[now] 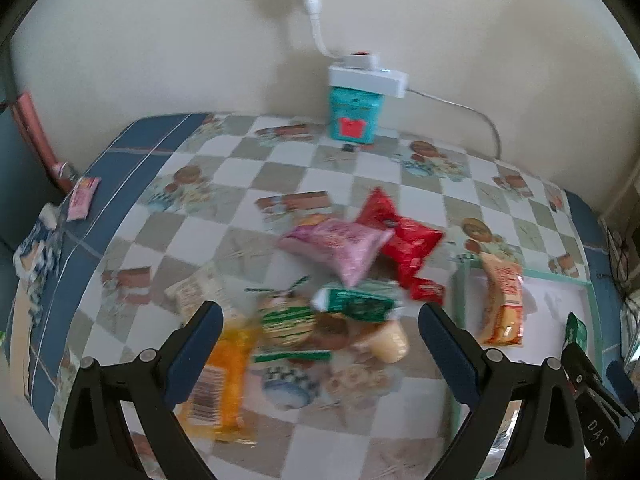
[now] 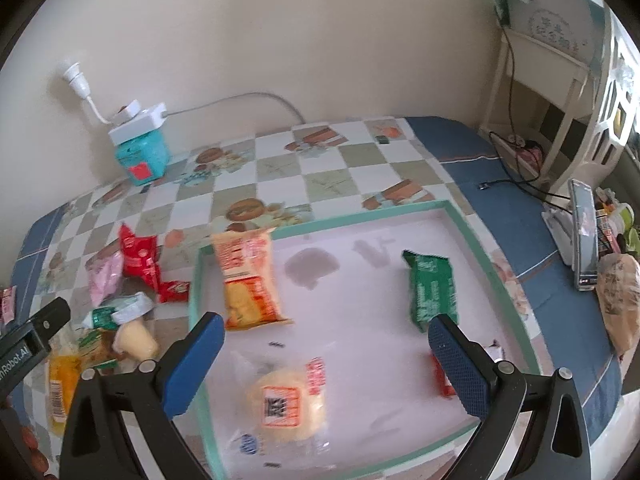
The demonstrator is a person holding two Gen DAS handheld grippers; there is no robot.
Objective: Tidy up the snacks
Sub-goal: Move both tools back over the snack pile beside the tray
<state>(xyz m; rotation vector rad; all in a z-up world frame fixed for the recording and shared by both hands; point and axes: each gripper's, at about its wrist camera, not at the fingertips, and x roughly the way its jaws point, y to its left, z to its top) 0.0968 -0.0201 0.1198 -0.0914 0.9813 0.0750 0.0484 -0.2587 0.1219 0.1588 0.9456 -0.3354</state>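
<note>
Tray, teal rim, on your worktop: holds an orange packet leaning over its left rim, a green packet, a round bun in clear wrap, a red packet partly hidden.
Pile left of tray: pink, red, green, yellow packets, overlapping.
Your left claw: wide, empty, over the pile.
Your right claw: wide, empty, over the tray.
</note>
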